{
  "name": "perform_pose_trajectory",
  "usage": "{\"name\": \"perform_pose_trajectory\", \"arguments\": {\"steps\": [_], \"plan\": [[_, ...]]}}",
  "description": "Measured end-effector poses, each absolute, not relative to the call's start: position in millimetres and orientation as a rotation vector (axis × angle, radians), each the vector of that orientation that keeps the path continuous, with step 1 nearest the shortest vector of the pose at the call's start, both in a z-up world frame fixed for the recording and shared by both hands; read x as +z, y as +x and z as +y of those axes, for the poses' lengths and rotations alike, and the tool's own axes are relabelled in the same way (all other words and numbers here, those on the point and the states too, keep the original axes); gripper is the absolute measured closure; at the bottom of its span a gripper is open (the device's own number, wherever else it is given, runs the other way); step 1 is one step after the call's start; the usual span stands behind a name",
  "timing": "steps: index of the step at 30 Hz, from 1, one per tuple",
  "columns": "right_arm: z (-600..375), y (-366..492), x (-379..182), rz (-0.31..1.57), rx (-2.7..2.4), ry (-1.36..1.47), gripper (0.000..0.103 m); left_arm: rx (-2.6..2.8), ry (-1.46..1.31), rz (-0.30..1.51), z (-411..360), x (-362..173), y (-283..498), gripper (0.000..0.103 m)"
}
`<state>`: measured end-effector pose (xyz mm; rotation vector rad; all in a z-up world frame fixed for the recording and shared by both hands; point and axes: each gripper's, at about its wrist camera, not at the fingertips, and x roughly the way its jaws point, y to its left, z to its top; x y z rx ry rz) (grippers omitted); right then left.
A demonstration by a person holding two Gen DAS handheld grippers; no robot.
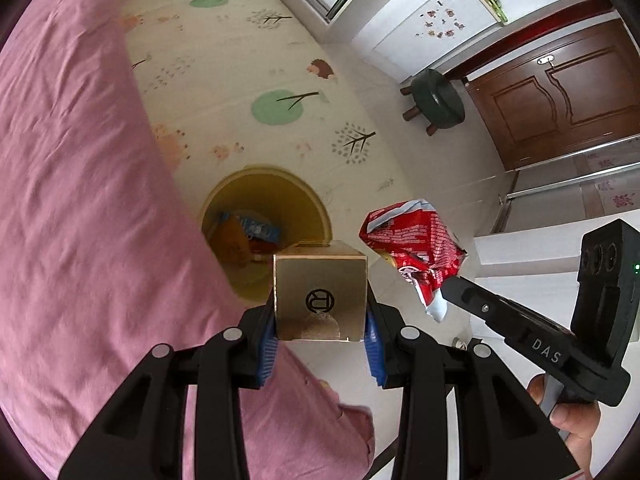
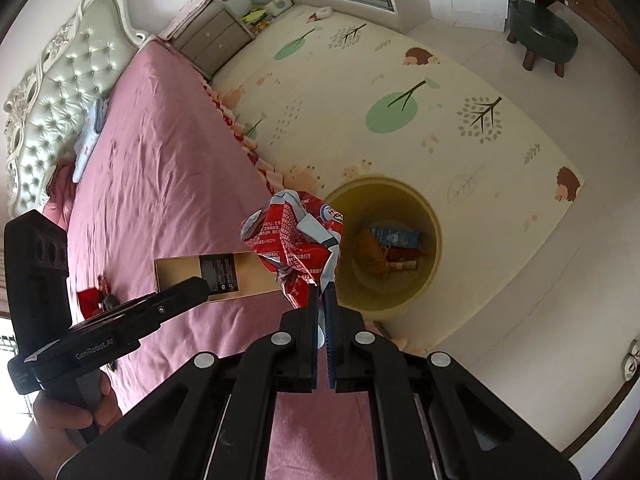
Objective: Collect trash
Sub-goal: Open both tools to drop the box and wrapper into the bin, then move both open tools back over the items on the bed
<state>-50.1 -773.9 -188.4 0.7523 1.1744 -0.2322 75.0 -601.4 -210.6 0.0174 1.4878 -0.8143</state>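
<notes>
The left hand-held gripper (image 1: 320, 334) pinches a gold cardboard box (image 1: 320, 296) between its blue pads, holding it in the air above the bed's edge, just over the near rim of a yellow trash bin (image 1: 308, 196). The right hand-held gripper (image 2: 323, 316) is pressed together on the lower end of a crumpled red snack wrapper (image 2: 294, 240), held aloft beside the box and near the bin. The bin stands on the patterned floor mat (image 2: 440, 92) just beside the pink-sheeted bed (image 2: 160, 168), with several discarded packages already lying inside it.
</notes>
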Motion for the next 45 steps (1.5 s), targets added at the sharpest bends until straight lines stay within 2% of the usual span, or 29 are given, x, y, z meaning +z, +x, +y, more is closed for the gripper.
{"name": "perform_pose_trajectory", "arguments": {"steps": [2,3,5,15,25,36,45], "plan": [[-782,-48,-187,1.153,-0.232,0.776,0.096,-0.828,0.022,1.489,-610,-210,80,0.065],[-787,-47,-186,1.141,-0.244,0.793,0.092,-0.823,0.034,1.487,-613,-209,83,0.046],[-794,-47,-185,1.122,-0.261,0.817,0.068,-0.811,0.035,1.476,-614,-207,86,0.022],[-792,-44,-182,1.127,-0.259,0.828,0.068,-0.772,0.025,1.499,-589,-208,92,0.022],[-738,-28,-160,1.143,-0.165,0.774,0.068,-0.71,-0.003,1.474,-528,-192,82,0.022],[-642,-3,-138,1.18,-0.014,0.688,0.065,-0.596,-0.071,1.418,-421,-167,78,0.022],[-541,12,-137,1.245,0.119,0.606,0.065,-0.466,-0.137,1.41,-311,-169,64,0.022]]}}
